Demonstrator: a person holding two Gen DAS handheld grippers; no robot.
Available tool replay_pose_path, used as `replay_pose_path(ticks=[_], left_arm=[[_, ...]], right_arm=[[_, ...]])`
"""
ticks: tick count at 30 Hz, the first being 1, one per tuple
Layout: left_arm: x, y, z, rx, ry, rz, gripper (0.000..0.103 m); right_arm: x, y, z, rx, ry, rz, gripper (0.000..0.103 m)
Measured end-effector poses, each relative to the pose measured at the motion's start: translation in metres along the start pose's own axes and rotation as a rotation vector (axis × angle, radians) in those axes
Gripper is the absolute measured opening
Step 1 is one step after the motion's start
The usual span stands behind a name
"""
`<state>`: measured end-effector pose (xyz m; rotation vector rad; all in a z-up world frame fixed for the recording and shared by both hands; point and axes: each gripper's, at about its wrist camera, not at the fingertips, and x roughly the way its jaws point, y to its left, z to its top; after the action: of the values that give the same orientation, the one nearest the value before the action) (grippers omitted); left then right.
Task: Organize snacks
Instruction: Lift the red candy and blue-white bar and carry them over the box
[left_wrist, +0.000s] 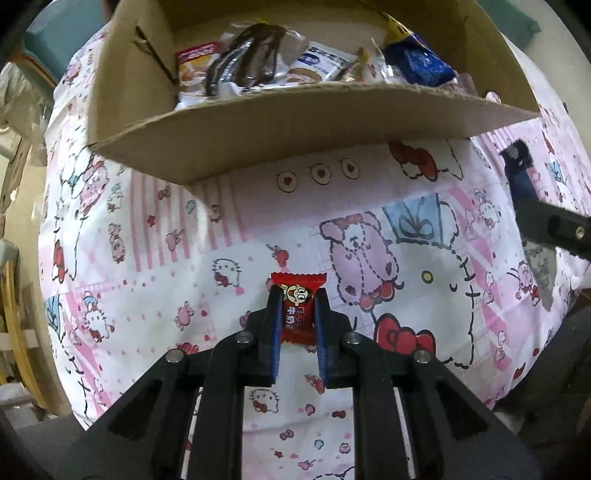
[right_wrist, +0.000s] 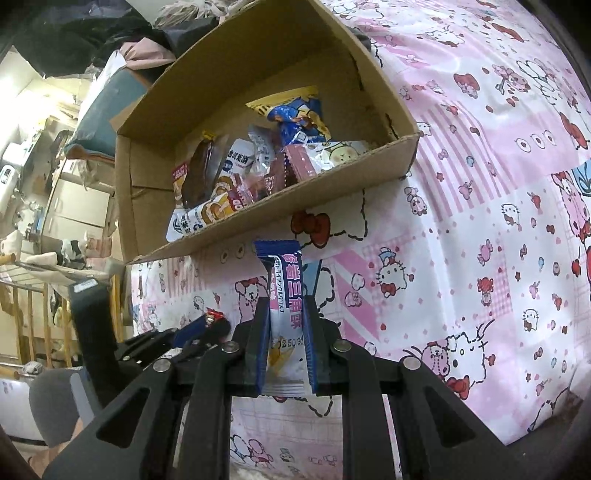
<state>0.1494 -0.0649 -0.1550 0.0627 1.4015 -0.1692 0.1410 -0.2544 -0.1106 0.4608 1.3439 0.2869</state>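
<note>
both grippers loaded, box not yet reached

left gripper (left_wrist: 297, 314) is clamped on a small red candy (left_wrist: 298, 308), its pads pressing the wrapper's two sides just above the patterned tablecloth (left_wrist: 192, 266). right gripper (right_wrist: 286, 332) pinches a long blue-and-white snack bar (right_wrist: 286, 310) the same way, the bar standing up between the pads with its crimped end toward the cardboard box (right_wrist: 280, 229).

the box sits on the table ahead of both grippers, already holding a pile of packets — a blue bag, some white pouches, a dark glossy one. neither held snack is over it yet.

risks, as i judge them: the candy's wrapper is slick and gripped only across its middle, so a quick swing could let it twist or slide out. the near wall of the box stands between both snacks and the pile — a low approach would catch the rim and shove the light box along the cloth. the two grippers are also close together, so moving both at once could make them knock.
</note>
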Motion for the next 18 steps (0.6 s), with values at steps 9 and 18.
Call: replay_pose_path(ticks=[9,18], left_arm=[[-0.02,0.012,-0.017,-0.003,-0.026,0.047,0.013],[-0.034,0.035,-0.021,-0.047,-0.059,0.07,0.013]], right_arm=[[0.003,0.004,-0.002,-0.018,0.005,-0.019,0.018],[0.001,0.011,-0.005,-0.045,0.0,-0.004,0.018]])
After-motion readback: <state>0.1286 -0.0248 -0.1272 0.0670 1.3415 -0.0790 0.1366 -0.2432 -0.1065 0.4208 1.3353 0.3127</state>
